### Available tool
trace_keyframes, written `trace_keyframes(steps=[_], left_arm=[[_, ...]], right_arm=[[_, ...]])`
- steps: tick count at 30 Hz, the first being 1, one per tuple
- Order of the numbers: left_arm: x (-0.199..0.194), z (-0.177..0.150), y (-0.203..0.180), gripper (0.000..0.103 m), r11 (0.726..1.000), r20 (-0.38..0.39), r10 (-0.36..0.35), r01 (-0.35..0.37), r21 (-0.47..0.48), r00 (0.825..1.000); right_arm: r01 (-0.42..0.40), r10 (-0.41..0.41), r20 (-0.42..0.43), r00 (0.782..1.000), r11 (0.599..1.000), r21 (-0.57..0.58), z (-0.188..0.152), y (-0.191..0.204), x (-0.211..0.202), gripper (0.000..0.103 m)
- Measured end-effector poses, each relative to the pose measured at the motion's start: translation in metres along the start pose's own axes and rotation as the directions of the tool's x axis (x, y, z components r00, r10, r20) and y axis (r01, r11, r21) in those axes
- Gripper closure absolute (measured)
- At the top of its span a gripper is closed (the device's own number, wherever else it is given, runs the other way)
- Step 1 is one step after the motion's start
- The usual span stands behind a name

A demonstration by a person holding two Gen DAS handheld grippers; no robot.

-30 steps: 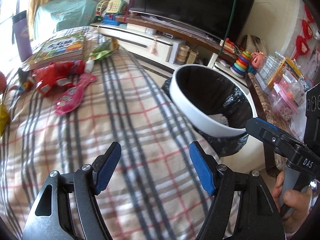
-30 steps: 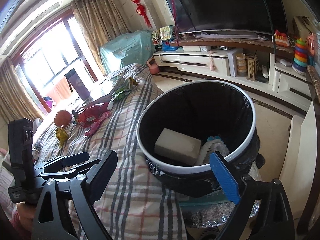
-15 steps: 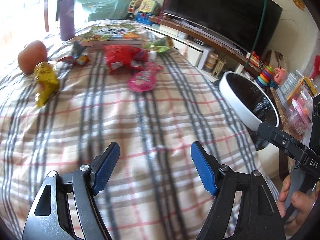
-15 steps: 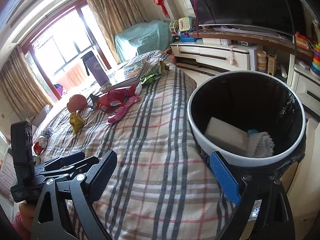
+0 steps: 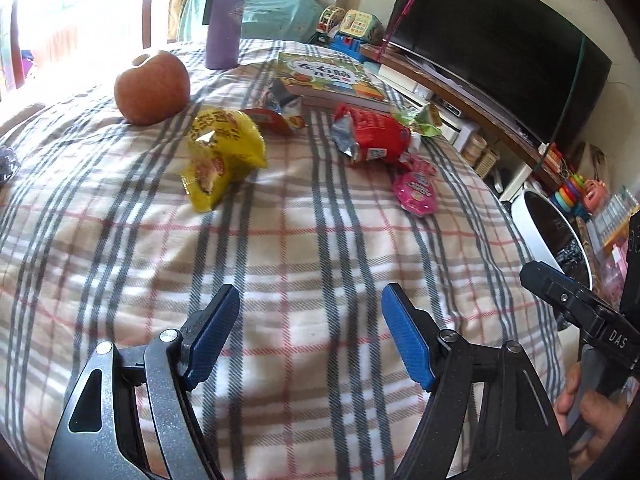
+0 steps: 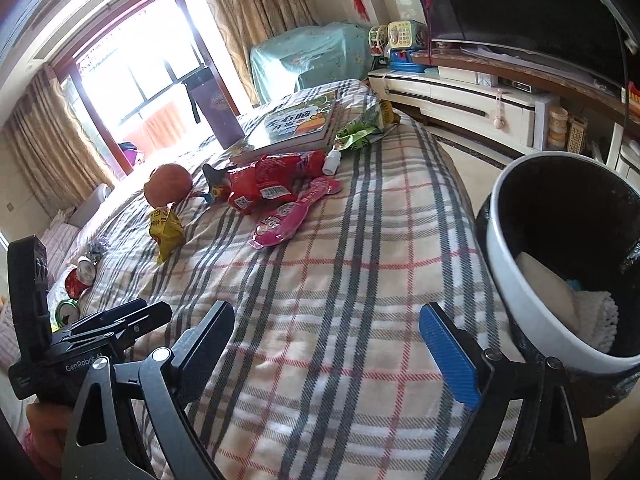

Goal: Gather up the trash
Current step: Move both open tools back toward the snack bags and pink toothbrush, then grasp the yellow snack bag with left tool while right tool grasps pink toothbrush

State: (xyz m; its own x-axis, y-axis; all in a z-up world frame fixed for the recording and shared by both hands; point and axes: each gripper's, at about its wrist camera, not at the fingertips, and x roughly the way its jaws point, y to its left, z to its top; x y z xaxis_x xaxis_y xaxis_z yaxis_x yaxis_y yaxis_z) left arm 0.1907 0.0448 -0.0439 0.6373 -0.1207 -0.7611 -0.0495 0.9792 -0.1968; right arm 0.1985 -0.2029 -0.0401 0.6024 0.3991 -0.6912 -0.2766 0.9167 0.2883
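Wrappers lie on a plaid-covered table [image 5: 304, 240]: a yellow snack bag [image 5: 220, 152], a red bag [image 5: 372, 136], a pink wrapper [image 5: 416, 192], a green wrapper [image 5: 424, 120] and a small torn red packet [image 5: 280, 116]. They also show in the right wrist view: yellow bag [image 6: 166, 228], red bag [image 6: 272, 184], pink wrapper [image 6: 292, 216], green wrapper [image 6: 364, 128]. A white bin with a black liner [image 6: 560, 252] stands off the table's right edge and holds white trash. My left gripper [image 5: 310, 336] is open and empty above the cloth, short of the yellow bag. My right gripper [image 6: 326, 348] is open and empty beside the bin.
An apple [image 5: 152, 88], a purple flask [image 5: 222, 16] and a picture book [image 5: 332, 76] sit at the far side of the table. A small white bottle [image 6: 332, 160] lies by the red bag. A TV cabinet [image 6: 480, 96] with toys runs along the right.
Both grippers have swung left, away from the bin and toward the wrappers. The left view now faces the yellow bag and apple. Both stay open and empty.
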Motion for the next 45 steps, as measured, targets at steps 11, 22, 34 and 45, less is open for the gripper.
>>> trace_keyframes(steps=[11,22,34,45], left_arm=[[0.013,0.038,0.035,0.024,0.997,0.048,0.071,-0.071,-0.006,0.996],[0.049,0.072,0.038,0.027,0.990,0.050,0.142,-0.143,0.013,0.989],[0.039,0.055,0.021,0.082,0.998,0.024,0.036,-0.037,0.049,0.999],[0.010,0.023,-0.021,0.083,0.993,0.012,-0.101,0.100,0.068,0.995]], right_arm=[[-0.018,0.018,-0.057,0.998,1.000,-0.001,0.028,0.020,0.053,0.017],[0.108,-0.111,-0.075,0.991,0.993,-0.039,0.052,0.032,0.098,0.035],[0.039,-0.039,-0.047,0.998,0.999,-0.009,0.038,0.018,0.071,0.067],[-0.016,0.016,-0.029,0.999,0.999,0.029,0.014,-0.001,0.024,0.088]])
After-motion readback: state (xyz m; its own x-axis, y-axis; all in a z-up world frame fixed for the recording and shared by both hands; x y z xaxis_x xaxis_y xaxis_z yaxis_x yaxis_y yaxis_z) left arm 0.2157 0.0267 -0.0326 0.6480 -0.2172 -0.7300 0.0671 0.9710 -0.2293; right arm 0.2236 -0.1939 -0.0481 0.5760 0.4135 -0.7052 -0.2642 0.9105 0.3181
